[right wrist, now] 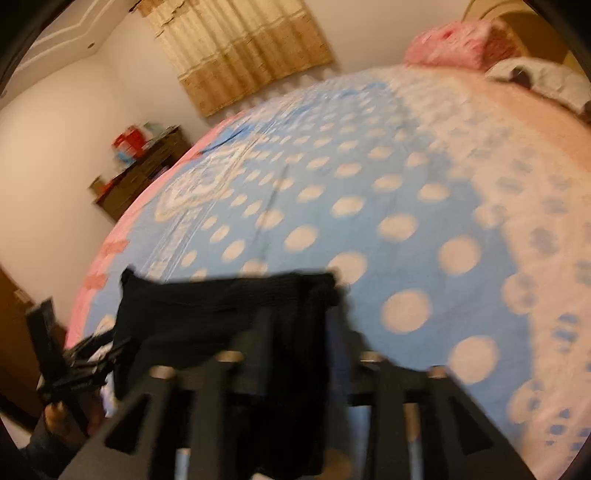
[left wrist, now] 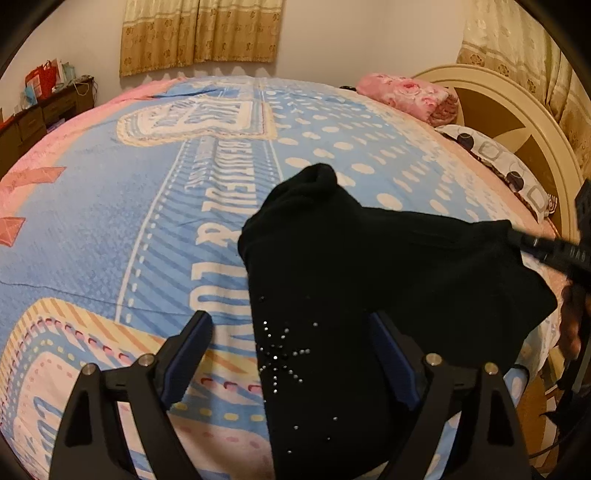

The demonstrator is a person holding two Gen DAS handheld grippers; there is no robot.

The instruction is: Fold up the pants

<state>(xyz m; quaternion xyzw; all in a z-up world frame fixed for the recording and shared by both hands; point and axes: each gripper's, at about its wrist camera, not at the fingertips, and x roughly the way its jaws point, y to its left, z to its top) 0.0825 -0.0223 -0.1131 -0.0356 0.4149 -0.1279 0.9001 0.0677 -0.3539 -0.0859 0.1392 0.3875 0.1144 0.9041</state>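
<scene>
Black pants with a rhinestone star lie bunched on the blue dotted bedspread at the near right of the bed. My left gripper stands wide open just over them: the cloth passes under its right finger and the left finger is over bare sheet. My right gripper reaches in from the right at the pants' far corner. The right wrist view is blurred. There the right gripper has its jaws partly apart with a strip of the pants between them. The left gripper shows at the lower left.
A folded pink blanket and a patterned pillow lie by the cream headboard at the right. A dark dresser with bags stands at the far left wall. Curtains hang behind the bed.
</scene>
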